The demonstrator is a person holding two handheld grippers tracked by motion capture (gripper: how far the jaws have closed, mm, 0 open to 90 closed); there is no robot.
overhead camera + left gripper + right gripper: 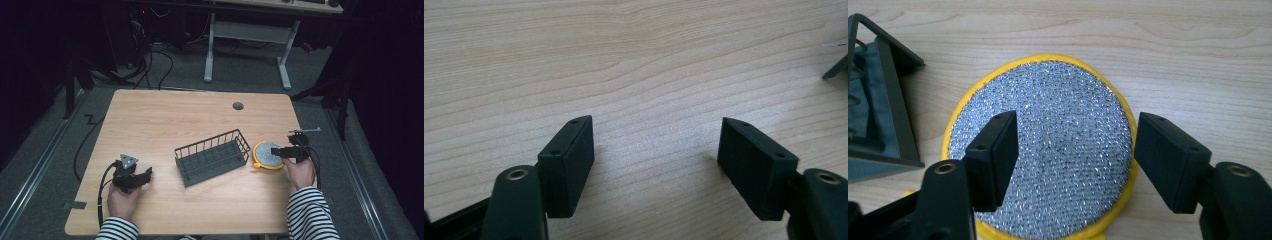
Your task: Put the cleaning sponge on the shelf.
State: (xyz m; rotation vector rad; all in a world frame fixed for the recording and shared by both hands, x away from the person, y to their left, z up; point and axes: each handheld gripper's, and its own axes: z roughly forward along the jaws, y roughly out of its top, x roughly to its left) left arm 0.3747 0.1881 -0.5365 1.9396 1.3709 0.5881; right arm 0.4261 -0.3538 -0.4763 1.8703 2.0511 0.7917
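While my right tongs (1073, 165) hang apart over the round scrubber (1048, 150) near the table's (165, 115) right edge, beside the wire basket (212, 156), it could slide away if I pinch unevenly; left tongs (654, 165) rest apart, empty.

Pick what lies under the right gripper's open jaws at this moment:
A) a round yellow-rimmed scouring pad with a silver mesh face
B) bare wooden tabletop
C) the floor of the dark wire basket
A: the right gripper hangs open over the round yellow-rimmed scouring pad, beside the dark wire basket.
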